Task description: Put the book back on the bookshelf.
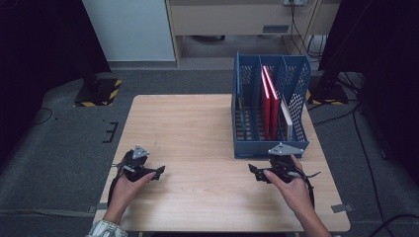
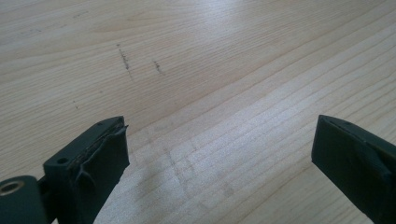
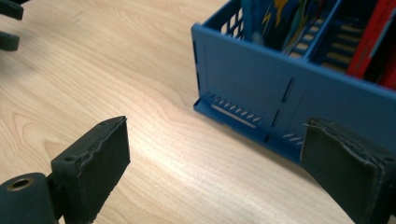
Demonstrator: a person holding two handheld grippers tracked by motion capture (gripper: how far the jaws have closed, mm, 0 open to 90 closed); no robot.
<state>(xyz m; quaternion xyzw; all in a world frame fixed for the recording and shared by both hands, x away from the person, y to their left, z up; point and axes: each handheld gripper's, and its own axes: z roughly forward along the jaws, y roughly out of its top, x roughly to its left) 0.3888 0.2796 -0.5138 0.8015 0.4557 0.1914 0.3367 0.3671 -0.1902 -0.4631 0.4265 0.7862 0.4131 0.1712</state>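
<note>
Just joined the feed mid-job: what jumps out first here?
The blue file rack at the table's far right stands out, with red books upright in its middle compartment. The right gripper rests just before its front wall, the left gripper at the near left, both open and holding nothing.

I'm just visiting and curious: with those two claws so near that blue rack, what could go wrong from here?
The right gripper hovers open close to the blue file rack; a jaw might bump its front wall and shove it. The red books lean inside their slot, so a careless pull could tip them against the divider.
</note>
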